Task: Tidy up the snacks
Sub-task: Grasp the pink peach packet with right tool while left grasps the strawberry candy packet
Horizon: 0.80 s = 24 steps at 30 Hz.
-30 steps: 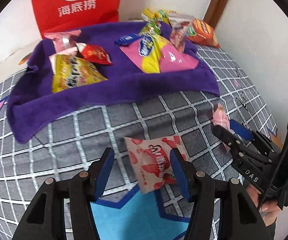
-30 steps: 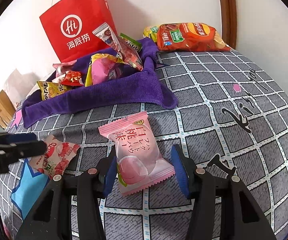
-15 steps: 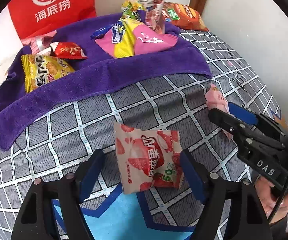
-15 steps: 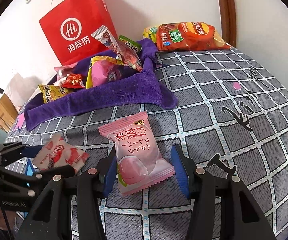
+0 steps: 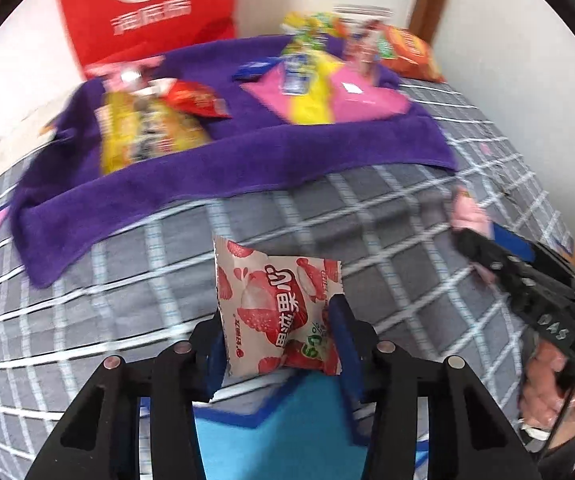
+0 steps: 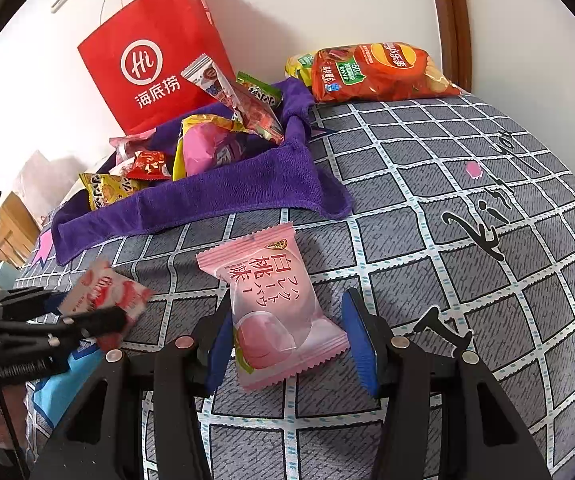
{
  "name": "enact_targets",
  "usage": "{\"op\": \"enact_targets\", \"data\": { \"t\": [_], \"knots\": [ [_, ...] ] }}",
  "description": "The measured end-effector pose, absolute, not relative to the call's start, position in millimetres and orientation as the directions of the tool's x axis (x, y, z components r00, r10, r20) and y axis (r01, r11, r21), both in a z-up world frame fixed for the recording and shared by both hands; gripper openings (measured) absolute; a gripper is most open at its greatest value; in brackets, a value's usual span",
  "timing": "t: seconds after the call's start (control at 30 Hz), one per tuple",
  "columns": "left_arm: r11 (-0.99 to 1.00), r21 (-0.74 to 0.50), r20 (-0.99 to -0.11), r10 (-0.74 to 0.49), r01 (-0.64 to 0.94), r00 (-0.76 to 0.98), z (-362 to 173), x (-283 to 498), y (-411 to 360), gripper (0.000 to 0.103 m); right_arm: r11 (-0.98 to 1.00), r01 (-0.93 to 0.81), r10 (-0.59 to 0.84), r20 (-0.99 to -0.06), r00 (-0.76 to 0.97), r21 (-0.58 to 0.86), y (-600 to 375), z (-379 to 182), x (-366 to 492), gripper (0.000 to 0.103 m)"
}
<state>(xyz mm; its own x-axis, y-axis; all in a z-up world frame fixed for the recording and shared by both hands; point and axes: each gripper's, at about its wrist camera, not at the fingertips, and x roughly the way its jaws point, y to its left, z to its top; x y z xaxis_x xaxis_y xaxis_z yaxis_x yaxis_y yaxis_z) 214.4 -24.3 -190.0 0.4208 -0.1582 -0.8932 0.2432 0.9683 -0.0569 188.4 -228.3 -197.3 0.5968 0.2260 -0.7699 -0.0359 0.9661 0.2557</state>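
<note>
Item: strawberry packet — your left jaws now closing on it.

Nearest you, the left gripper (image 5: 277, 344) had its jaws wide around the strawberry packet (image 5: 277, 312) half a second ago; now they are closing, and the blue pads (image 5: 341, 332) sit against both packet edges, low on the grid quilt (image 5: 87, 300). Judged: pickup under way, lift not begun. Your left wrist tips steeply down, view blurred. Right gripper (image 6: 287, 336): unchanged, jaws apart and straddling the peach packet (image 6: 271, 308), right pad clear of the wrapper; it lies flat on the quilt. Beyond: purple towel (image 6: 247, 184) with other snacks, chips bag (image 6: 375, 72), red bag (image 6: 151, 64) at the wall.
</note>
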Motion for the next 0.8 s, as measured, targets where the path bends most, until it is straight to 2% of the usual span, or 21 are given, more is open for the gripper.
{"op": "enact_targets", "data": {
  "t": [0.13, 0.27, 0.47, 0.63, 0.73, 0.8],
  "knots": [
    [0.977, -0.06, -0.897, -0.144, 0.206, 0.419, -191, 215, -1, 0.047, 0.966, -0.036, 0.227, -0.77, 0.597, 0.256, -228, -197, 188, 0.052],
    [0.979, -0.055, -0.899, -0.134, 0.196, 0.418, -193, 215, 7, 0.057, 0.966, -0.036, 0.226, -0.77, 0.597, 0.255, -228, -197, 189, 0.052],
    [0.974, -0.037, -0.883, -0.136, 0.222, 0.449, -195, 215, -2, 0.057, 0.966, -0.037, 0.226, -0.77, 0.597, 0.255, -229, -197, 189, 0.052],
    [0.969, -0.003, -0.87, -0.125, 0.248, 0.478, -194, 213, -13, 0.04, 0.967, -0.036, 0.224, -0.771, 0.596, 0.253, -229, -197, 189, 0.052],
    [0.969, -0.026, -0.869, -0.144, 0.247, 0.473, -189, 214, -10, 0.032, 0.967, -0.038, 0.224, -0.771, 0.596, 0.251, -229, -198, 189, 0.052],
    [0.969, -0.039, -0.87, -0.152, 0.242, 0.47, -186, 214, -7, 0.031, 0.968, -0.037, 0.22, -0.772, 0.596, 0.248, -229, -197, 189, 0.051]
  ]
}}
